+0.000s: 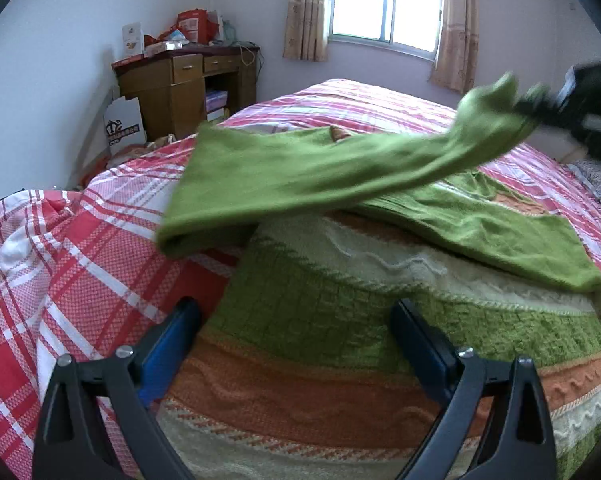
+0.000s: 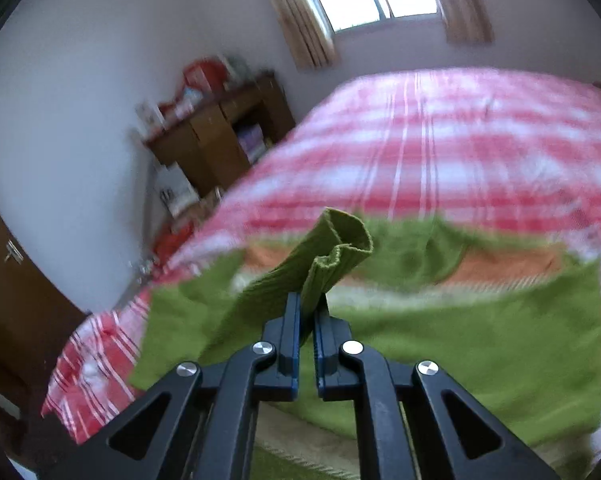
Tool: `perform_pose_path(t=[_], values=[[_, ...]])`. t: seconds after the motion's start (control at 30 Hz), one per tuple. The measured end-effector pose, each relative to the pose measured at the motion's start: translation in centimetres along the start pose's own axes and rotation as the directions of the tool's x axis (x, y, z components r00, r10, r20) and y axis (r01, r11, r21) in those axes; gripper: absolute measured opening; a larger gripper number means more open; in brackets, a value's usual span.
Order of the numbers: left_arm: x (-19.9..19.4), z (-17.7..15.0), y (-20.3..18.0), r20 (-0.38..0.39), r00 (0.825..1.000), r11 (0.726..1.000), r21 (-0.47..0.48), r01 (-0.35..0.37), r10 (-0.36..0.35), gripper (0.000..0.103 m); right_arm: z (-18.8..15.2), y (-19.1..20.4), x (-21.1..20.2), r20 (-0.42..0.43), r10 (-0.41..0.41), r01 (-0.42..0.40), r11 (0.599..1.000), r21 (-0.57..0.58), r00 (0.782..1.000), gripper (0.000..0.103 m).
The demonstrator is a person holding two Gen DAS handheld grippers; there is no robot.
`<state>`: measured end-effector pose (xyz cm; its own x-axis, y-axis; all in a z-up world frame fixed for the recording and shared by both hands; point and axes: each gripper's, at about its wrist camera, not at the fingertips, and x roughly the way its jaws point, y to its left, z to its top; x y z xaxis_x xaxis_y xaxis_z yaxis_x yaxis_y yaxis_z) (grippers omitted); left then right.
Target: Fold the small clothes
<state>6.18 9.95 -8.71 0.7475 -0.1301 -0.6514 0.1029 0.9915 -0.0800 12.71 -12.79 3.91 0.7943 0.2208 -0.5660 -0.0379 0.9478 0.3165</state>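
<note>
The left hand-held gripper is hovering released, its blue pads spread wide over the hem of the striped sweater, which is lying flat on the bed; I judge it is waiting to pin or pinch that edge. Further out, the right hand-held gripper is clenching the ribbed cuff of one green sleeve and carrying it across the body toward ten o'clock, likely folding it inward. The other sleeve is lying at two o'clock. Far off at eleven o'clock, a cluttered cabinet is standing clear of the work.
</note>
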Motion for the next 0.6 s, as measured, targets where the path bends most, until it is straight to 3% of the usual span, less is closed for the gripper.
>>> perform_pose_path(t=[0.1, 0.23, 0.43, 0.6], values=[[0.0, 0.0, 0.0, 0.001, 1.000, 1.000, -0.002, -0.001, 0.001, 0.099, 1.7, -1.2, -3.8, 0.081, -0.044, 0.046, 0.999, -0.022, 0.996, 0.005], [-0.1, 0.0, 0.0, 0.001, 1.000, 1.000, -0.002, -0.003, 0.003, 0.099, 1.9, -5.1, -6.8, 0.113, -0.152, 0.156, 0.987, -0.025, 0.982, 0.005], [0.0, 0.1, 0.0, 0.000, 1.000, 1.000, 0.000, -0.009, 0.009, 0.099, -4.0, -12.9, -5.2, -0.053, -0.261, 0.263, 0.964, 0.041, 0.964, 0.005], [0.0, 0.1, 0.0, 0.000, 1.000, 1.000, 0.000, -0.009, 0.009, 0.099, -8.3, -15.0, -3.3, -0.141, -0.287, 0.293, 0.956, 0.024, 0.947, 0.006]])
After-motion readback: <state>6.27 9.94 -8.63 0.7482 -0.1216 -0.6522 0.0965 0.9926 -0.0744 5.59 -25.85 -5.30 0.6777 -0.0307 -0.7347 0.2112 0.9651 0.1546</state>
